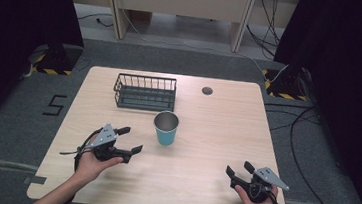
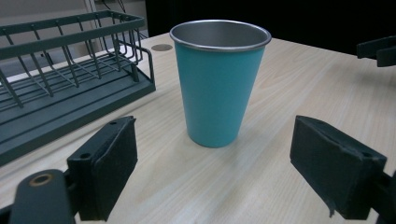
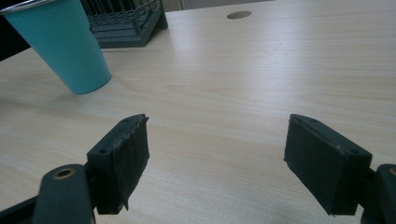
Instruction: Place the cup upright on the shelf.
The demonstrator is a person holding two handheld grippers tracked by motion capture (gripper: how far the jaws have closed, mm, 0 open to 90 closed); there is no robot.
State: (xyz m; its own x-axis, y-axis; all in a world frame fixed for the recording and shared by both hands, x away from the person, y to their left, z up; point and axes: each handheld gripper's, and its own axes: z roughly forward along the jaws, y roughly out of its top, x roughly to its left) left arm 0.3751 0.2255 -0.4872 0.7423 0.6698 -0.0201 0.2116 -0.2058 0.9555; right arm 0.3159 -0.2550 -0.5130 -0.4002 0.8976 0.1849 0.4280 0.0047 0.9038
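Note:
A teal metal cup (image 1: 166,127) stands upright near the middle of the light wooden table (image 1: 216,135), its steel inside bare. Behind it to the left sits a dark wire basket (image 1: 145,92). My left gripper (image 1: 130,140) is open, held just left of the cup with nothing between its jaws; in the left gripper view the cup (image 2: 218,79) stands a short way ahead, centred between the jaws, with the basket (image 2: 65,74) to its left. My right gripper (image 1: 239,169) is open near the front right of the table; its view has the cup (image 3: 65,44) far off at upper left.
A round grommet hole (image 1: 207,90) marks the back of the table. Cables (image 1: 296,138) trail across the grey floor to the right. Dark curtains hang on both sides and a wooden bench stands beyond the table.

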